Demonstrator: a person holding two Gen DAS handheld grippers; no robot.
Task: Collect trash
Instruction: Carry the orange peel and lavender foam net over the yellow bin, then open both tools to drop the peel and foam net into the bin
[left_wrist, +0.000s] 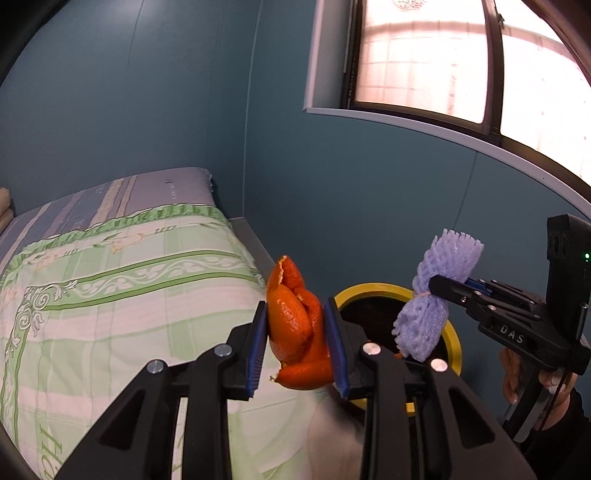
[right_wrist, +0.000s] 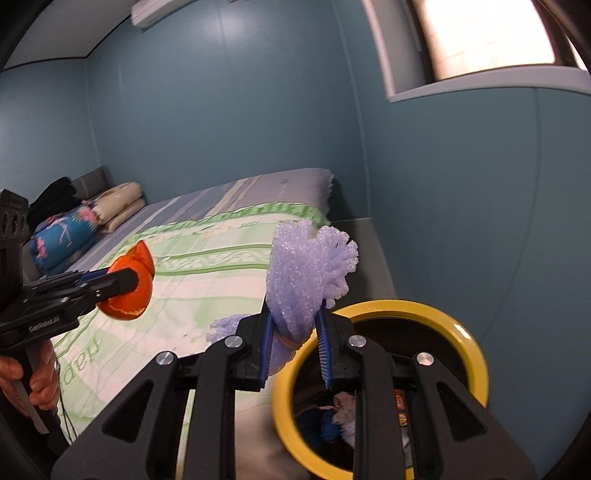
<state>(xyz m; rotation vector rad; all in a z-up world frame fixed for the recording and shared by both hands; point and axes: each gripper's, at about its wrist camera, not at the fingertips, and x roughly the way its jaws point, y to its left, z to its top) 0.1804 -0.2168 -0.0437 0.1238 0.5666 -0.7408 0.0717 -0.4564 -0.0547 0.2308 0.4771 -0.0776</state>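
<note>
My left gripper (left_wrist: 297, 341) is shut on a curled orange peel (left_wrist: 295, 325), held up beside the bed. In the right wrist view that gripper (right_wrist: 131, 286) and the orange peel (right_wrist: 136, 288) hang at the left over the bedspread. My right gripper (right_wrist: 295, 343) is shut on a bunched purple foam fruit net (right_wrist: 303, 277), just left of the yellow-rimmed trash bin (right_wrist: 461, 332). From the left wrist, the right gripper (left_wrist: 436, 286) holds the purple foam net (left_wrist: 428, 302) above the yellow bin rim (left_wrist: 369, 290). Trash lies inside the bin.
A bed with a green and white bedspread (left_wrist: 110, 295) fills the left side. Folded blankets (right_wrist: 74, 229) lie at its far end. Blue walls (left_wrist: 332, 203) and a window (left_wrist: 424, 55) stand behind the bin. A person's hand (right_wrist: 33, 380) grips the left handle.
</note>
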